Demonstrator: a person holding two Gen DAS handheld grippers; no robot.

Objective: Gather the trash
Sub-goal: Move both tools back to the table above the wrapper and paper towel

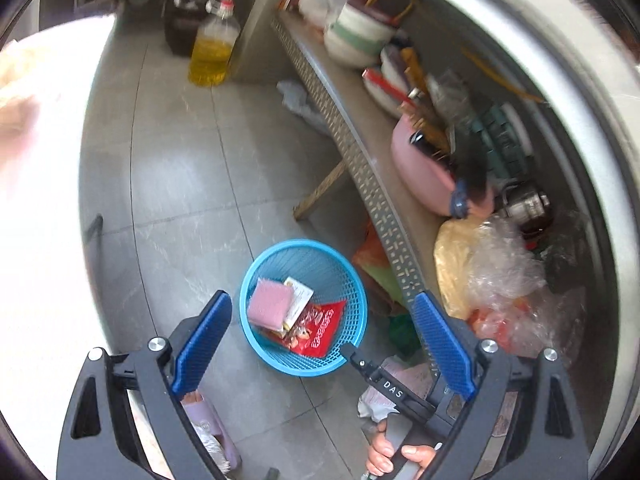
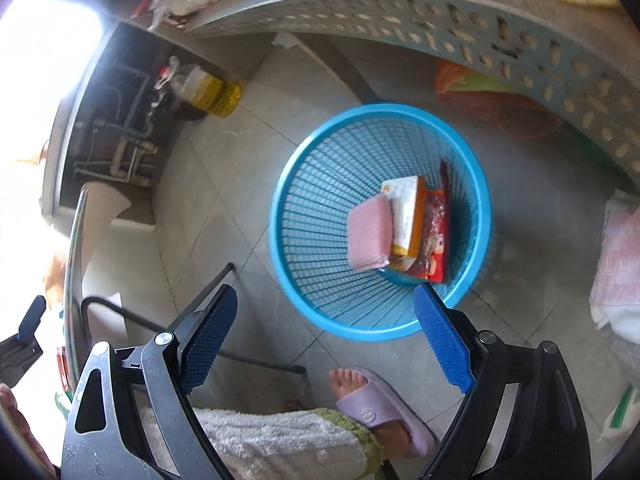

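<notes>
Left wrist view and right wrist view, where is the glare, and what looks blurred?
Left wrist view: the left edge is blown out white; the cluttered metal shelf is smeared, while the blue plastic mesh basket stays fairly sharp. Right wrist view: glare fills the upper left corner; the perforated shelf edge is blurred and bowed by the fisheye.

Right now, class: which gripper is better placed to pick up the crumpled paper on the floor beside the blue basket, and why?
Probably the right gripper: seen from the left wrist, it hangs just above the crumpled paper by the blue basket. The left gripper is open but farther away.
</notes>
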